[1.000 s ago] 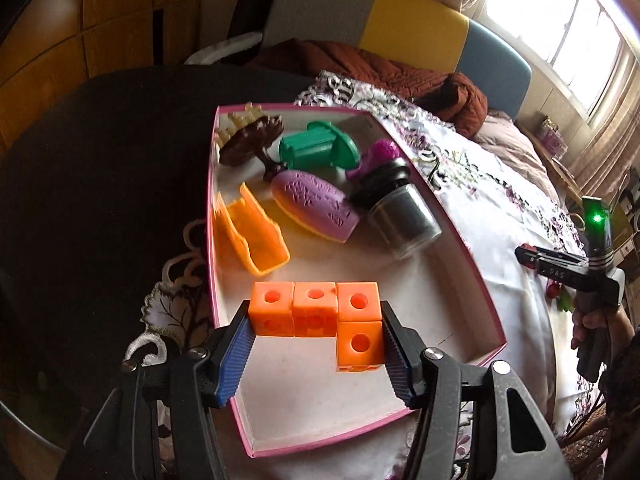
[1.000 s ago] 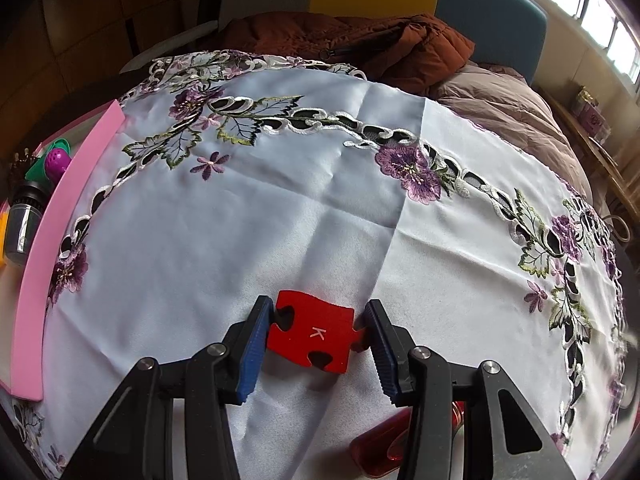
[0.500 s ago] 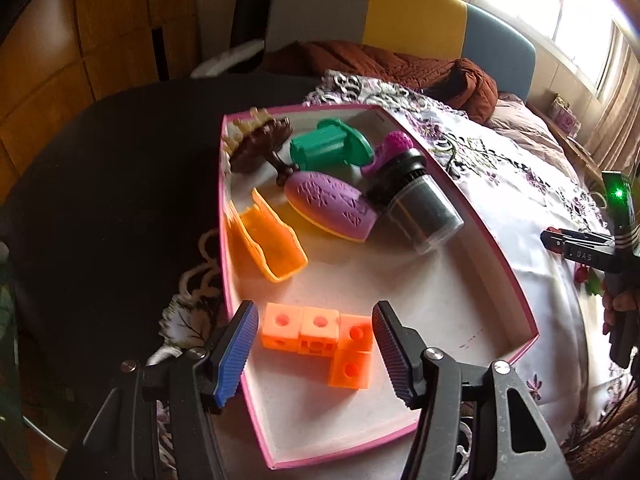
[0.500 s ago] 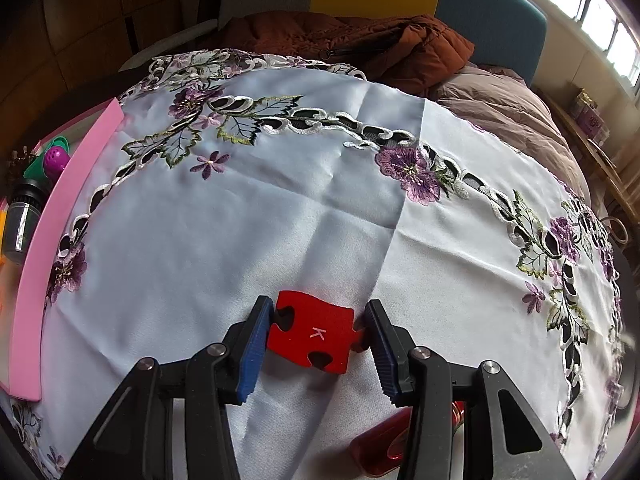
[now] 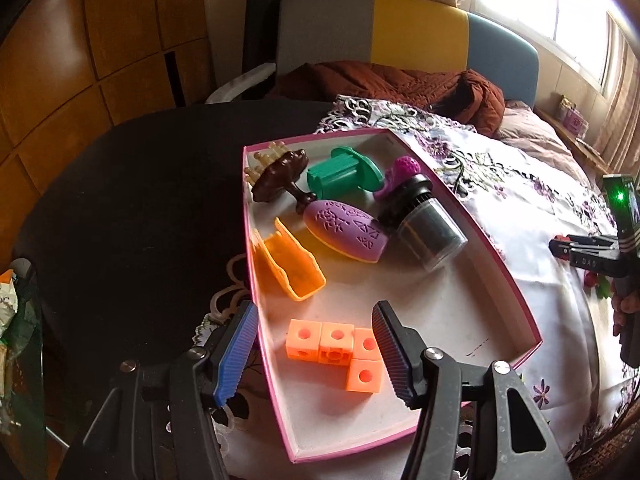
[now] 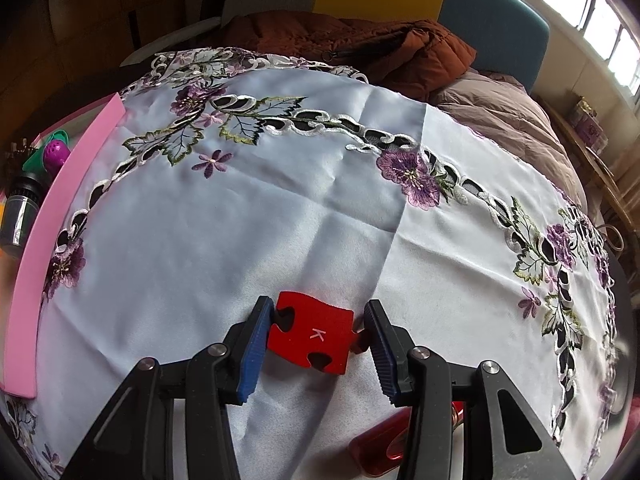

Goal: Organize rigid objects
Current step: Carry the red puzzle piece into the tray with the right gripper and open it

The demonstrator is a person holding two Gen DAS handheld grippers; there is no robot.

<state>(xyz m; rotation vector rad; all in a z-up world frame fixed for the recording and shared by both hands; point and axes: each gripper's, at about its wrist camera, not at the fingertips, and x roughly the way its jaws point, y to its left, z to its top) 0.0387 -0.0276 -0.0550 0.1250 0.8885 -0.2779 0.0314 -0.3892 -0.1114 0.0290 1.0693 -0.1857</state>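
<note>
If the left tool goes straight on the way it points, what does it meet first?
Probably the orange cube block lying in the pink box, between the open left tool fingers; depth is unclear.

- A dark round worktop carries everything.
- A white tablecloth, embroidered with purple flowers and green leaves, covers its right part.
- A shallow pink-rimmed box sits on the cloth's left edge.
- A red puzzle piece marked K lies on the cloth.
- A red object lies at the near edge, mostly hidden.
</note>
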